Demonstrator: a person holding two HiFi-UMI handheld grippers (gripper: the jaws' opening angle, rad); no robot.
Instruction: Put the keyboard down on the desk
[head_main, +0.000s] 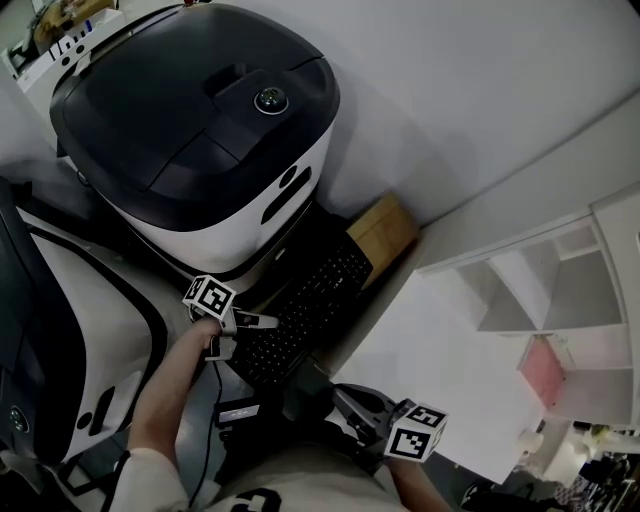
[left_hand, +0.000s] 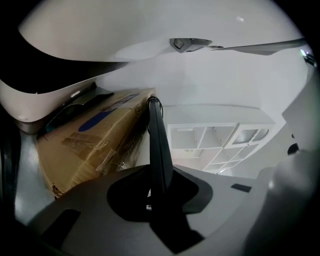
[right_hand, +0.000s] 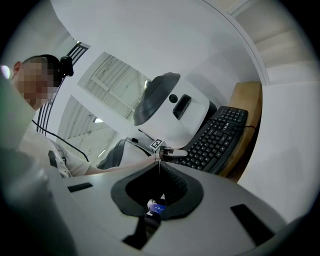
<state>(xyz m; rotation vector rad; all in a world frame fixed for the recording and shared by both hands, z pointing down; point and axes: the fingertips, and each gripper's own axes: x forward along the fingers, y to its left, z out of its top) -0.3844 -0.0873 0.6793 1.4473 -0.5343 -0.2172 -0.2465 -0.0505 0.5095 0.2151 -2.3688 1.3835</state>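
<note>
keyboard (head_main: 310, 300), black, many-keyed, tilts on edge, clamped in left tool (head_main: 268, 321).

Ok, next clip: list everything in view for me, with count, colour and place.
keyboard: one, black, between the machine and the box
machine: one, black and white, upper left
cardboard box: one, brown, beside the keyboard, by the wall
desk: one, white, right of the keyboard
shelf unit: one, white, far right
pink item: one, in a shelf compartment
left gripper: grey, shut on the keyboard's near edge
right gripper: grey, shut, empty, bottom centre
</note>
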